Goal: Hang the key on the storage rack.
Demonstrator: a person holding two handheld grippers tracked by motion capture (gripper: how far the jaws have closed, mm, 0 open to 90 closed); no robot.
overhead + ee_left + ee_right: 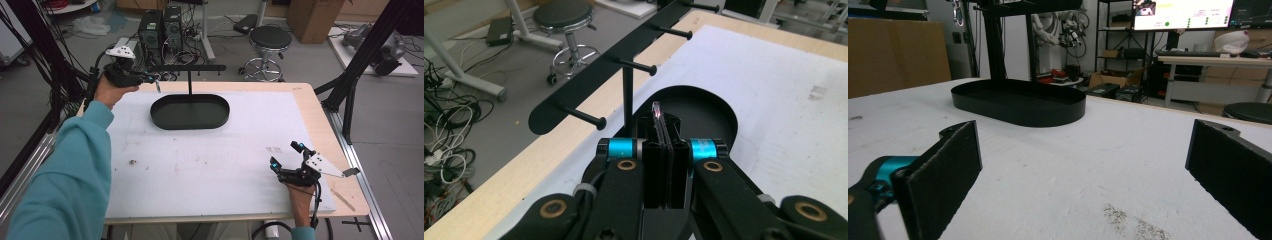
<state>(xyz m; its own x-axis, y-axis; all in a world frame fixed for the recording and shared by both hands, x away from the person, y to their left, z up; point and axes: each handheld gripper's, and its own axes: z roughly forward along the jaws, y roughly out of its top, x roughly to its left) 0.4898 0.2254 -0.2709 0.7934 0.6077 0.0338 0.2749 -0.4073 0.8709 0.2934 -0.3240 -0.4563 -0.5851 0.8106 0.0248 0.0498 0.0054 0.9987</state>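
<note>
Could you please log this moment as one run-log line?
left gripper: shut on thin clear piece, near rack | right gripper: open, empty, on table

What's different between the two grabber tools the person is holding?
The left gripper is raised at the table's far edge, near the black stand; the right gripper sits low at the near right of the white table. The left one's jaws are shut on a thin clear piece; the right one's jaws stand wide open, with nothing between them. Both have black jaws with teal fittings and a grey plate on top.
</note>
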